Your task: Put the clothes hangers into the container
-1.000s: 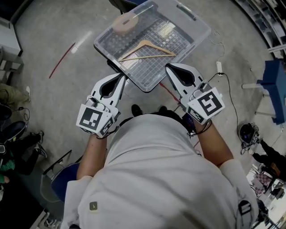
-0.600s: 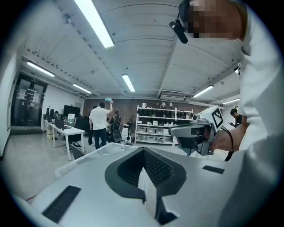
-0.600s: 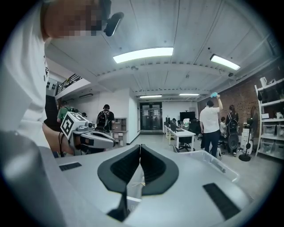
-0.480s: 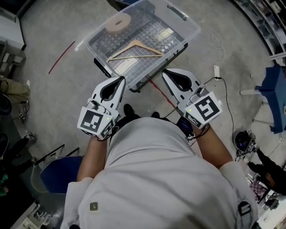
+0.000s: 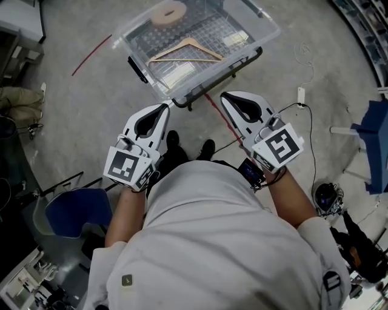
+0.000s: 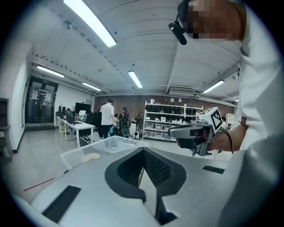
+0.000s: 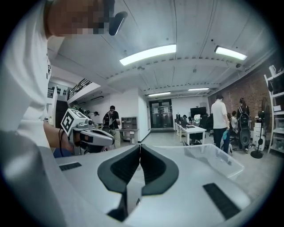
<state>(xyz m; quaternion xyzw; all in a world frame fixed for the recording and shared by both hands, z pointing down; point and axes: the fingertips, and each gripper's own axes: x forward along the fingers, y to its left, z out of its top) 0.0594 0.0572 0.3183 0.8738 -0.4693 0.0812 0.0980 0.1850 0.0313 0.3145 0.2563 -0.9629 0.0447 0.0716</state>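
A wooden clothes hanger [image 5: 187, 51] lies inside the clear plastic container [image 5: 260, 27], which rests on a low cart at the top of the head view. The container's rim shows in the left gripper view [image 6: 95, 147] and in the right gripper view [image 7: 219, 158]. My left gripper [image 5: 167, 106] is held near my body, short of the container's near corner, jaws shut and empty. My right gripper [image 5: 223, 97] hovers level with it to the right, also shut with nothing between its jaws. In the left gripper view I see the right gripper [image 6: 174, 131]; the right gripper view shows the left gripper [image 7: 112, 139].
A roll of tape [image 5: 168, 13] and paper pieces lie in the container. A red strip [image 5: 92, 56] and cables [image 5: 303, 103] run over the concrete floor. A blue chair [image 5: 76, 212] stands at my left. People [image 6: 107, 118] and shelves stand far off in the room.
The container with the hanger has shifted toward the top of the head view, so I stand farther from it. Both grippers stay shut and side by side.
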